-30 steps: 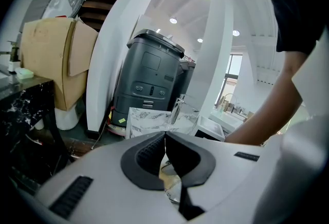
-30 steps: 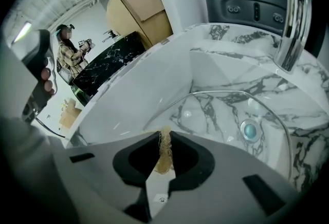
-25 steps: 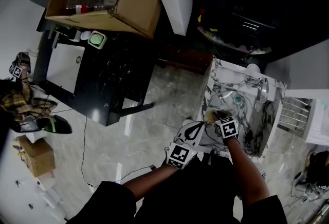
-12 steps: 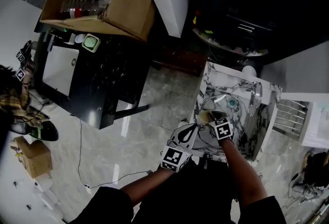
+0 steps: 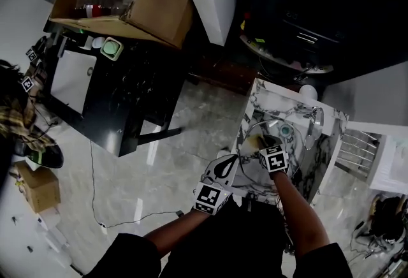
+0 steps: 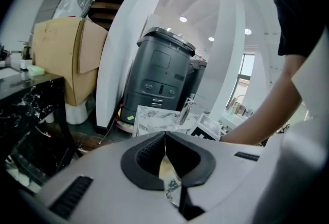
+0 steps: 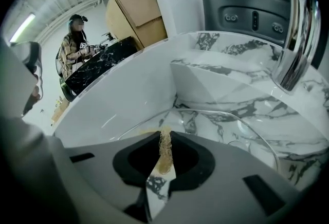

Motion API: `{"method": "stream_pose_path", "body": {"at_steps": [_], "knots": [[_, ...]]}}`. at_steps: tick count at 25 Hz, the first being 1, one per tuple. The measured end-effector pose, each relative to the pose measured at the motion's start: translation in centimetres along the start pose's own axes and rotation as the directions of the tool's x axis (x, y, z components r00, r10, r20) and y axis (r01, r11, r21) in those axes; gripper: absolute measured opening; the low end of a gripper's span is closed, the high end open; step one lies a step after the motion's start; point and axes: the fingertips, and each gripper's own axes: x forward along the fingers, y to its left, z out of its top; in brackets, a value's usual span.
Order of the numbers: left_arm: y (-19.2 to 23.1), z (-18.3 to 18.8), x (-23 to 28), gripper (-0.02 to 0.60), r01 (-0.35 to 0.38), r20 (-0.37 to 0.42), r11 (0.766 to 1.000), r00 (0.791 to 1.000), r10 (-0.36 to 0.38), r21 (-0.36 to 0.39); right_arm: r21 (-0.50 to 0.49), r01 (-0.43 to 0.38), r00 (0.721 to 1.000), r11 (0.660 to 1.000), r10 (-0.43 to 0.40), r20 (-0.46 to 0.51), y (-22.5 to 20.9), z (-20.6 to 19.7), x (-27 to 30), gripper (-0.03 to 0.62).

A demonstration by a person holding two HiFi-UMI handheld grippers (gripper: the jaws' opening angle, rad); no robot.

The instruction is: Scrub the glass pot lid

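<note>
1. Left gripper (image 6: 165, 138): jaws closed, seemingly on the near-left rim of the round clear glass pot lid (image 7: 221, 130).
2. Lid: lying in white marble-veined sink (image 7: 128, 89). Likely stiff, slick and breakable, so best held by the rim.
3. Right gripper (image 7: 165, 138): clamped on tan fibrous scrub pad (image 7: 164, 153), touching the lid.
</note>
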Motion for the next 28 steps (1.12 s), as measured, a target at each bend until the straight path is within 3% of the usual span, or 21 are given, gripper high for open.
{"method": "stream_pose_path", "body": {"at_steps": [18, 28], "knots": [[-0.3, 0.1, 1.1, 0.017, -0.016, -0.021, 1.0, 1.0, 0.016, -0.009, 0.112, 0.097, 0.984, 0.989, -0.112, 0.136, -4.9, 1.6, -0.9, 0.063], [-0.7, 0.0, 1.4, 0.017, -0.022, -0.02, 1.0, 1.0, 0.022, 0.002, 0.171, 0.135, 0.974, 0.976, -0.163, 0.16, -7.2, 1.2, -1.5, 0.063]]}}
